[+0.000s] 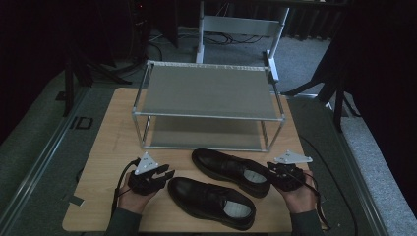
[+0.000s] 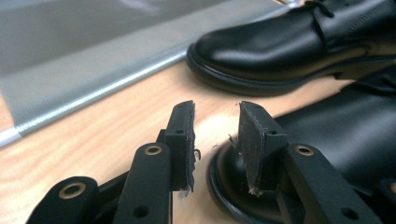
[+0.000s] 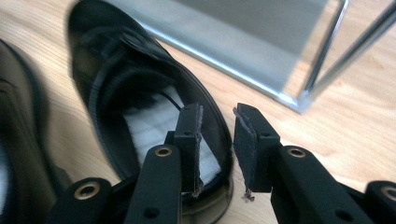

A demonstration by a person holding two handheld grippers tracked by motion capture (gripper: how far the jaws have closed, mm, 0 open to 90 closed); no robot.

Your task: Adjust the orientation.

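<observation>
Both tongs sit spread and empty, so I read this as the approach step, before any grasp. My left tongs (image 1: pixel 164 173) hover at the toe of the near shoe (image 1: pixel 211 196), and in the left gripper view the rounded toe cap (image 2: pixel 233 186) lies just under and ahead of the right-hand jaw, with the jaws parted above it and pinching nothing. My right tongs (image 3: pixel 217 149) are also parted; they straddle the heel rim of the far shoe (image 3: pixel 140 107), one jaw over the white insole (image 3: pixel 154 126) and the other outside the heel. I think neither pad is pressing the leather yet, though the blur at that edge leaves me unsure. In the high view the right tongs (image 1: pixel 275 169) sit at that shoe's heel.

Beyond both tongs stands the two-tier rack (image 1: pixel 206 91) on the table (image 1: pixel 108 147), its lower shelf (image 1: pixel 206 132) just past the far shoe and looking like the nearest place to put the pair.

Next, as I judge it, the right tongs should drop a little and close on the heel wall. The left tongs have a poor hold at a smooth toe; I would shift them back toward the shoe opening before closing.
</observation>
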